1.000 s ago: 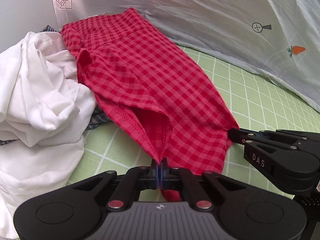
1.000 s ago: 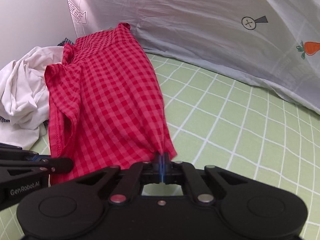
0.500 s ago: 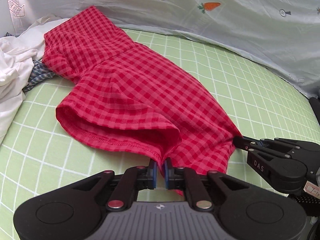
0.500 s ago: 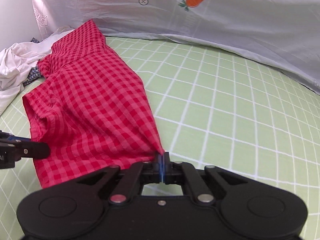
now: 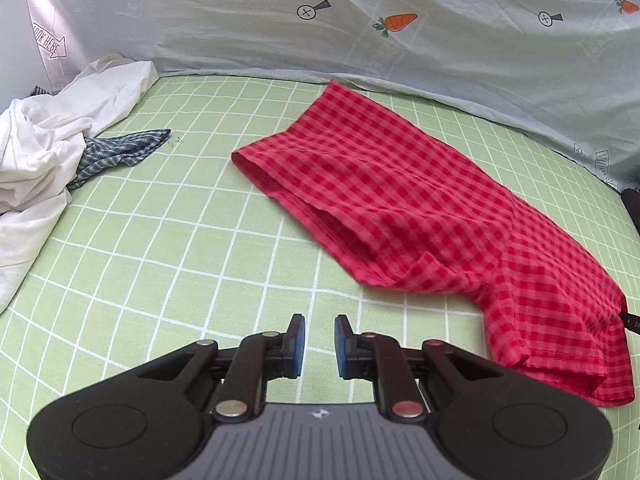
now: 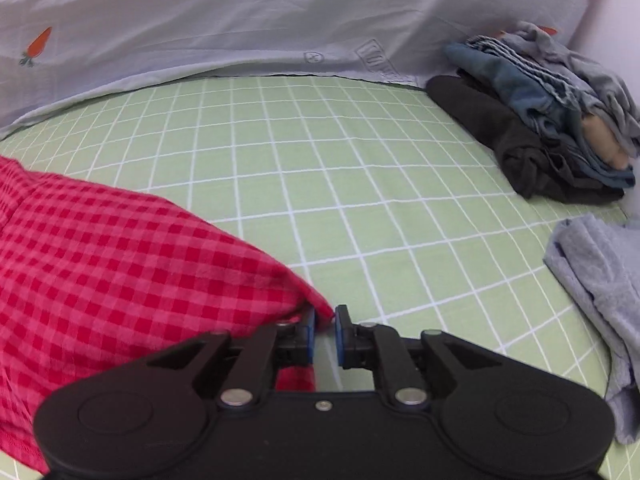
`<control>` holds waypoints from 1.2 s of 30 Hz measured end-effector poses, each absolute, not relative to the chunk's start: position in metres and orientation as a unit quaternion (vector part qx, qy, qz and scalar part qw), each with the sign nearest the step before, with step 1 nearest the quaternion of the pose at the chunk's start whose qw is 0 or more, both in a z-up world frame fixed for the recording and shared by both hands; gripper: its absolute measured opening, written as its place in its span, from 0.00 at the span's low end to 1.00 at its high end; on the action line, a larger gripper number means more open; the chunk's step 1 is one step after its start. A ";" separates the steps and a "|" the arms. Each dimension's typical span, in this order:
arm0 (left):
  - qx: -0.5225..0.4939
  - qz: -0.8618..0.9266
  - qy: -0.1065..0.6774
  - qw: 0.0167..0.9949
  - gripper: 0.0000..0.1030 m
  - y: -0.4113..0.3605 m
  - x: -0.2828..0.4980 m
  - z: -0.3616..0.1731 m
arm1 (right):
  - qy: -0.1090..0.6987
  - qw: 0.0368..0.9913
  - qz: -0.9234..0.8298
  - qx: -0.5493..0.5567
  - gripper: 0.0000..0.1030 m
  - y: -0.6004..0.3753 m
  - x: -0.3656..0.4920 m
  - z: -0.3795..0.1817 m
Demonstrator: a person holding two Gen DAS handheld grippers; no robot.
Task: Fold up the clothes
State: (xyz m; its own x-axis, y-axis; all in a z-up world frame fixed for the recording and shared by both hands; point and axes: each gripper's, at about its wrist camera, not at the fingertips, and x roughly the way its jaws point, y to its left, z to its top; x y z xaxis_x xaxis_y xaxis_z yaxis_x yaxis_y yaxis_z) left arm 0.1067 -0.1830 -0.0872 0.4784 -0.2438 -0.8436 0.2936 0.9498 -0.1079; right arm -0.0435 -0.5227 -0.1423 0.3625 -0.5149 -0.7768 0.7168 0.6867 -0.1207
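A red checked garment (image 5: 420,208) lies stretched on the green grid sheet (image 5: 180,240), from the far middle to the near right. My left gripper (image 5: 319,344) is open and empty, above bare sheet to the garment's left. In the right wrist view the garment (image 6: 120,264) fills the left side. My right gripper (image 6: 324,332) is open a little, with the garment's corner right at the left fingertip (image 6: 308,330); the jaws do not clamp it. The right gripper's tip (image 5: 632,322) shows at the garment's right edge in the left wrist view.
A white garment pile (image 5: 52,148) with a blue plaid cloth (image 5: 120,148) lies far left. A pale sheet with carrot prints (image 5: 360,40) hangs behind. A stack of dark and blue clothes (image 6: 552,120) sits far right, and a grey cloth (image 6: 600,288) lies near right.
Both grippers carried the red garment to the right, away from the white pile, then opened and let it drop. The left gripper now stands clear of the cloth.
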 end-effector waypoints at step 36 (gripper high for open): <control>0.041 -0.154 0.465 0.871 0.23 -0.269 0.233 -0.135 | 0.385 0.859 -0.335 0.038 0.06 -0.483 0.069 -0.154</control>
State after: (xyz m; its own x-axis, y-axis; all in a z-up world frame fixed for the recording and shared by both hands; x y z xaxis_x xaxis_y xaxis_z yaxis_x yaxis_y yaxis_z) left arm 0.2333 -0.2695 -0.1354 0.5205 -0.2296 -0.8224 0.3065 0.9492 -0.0710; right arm 0.0692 -0.4829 -0.1542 0.4785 -0.5458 -0.6878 0.6047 0.7728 -0.1926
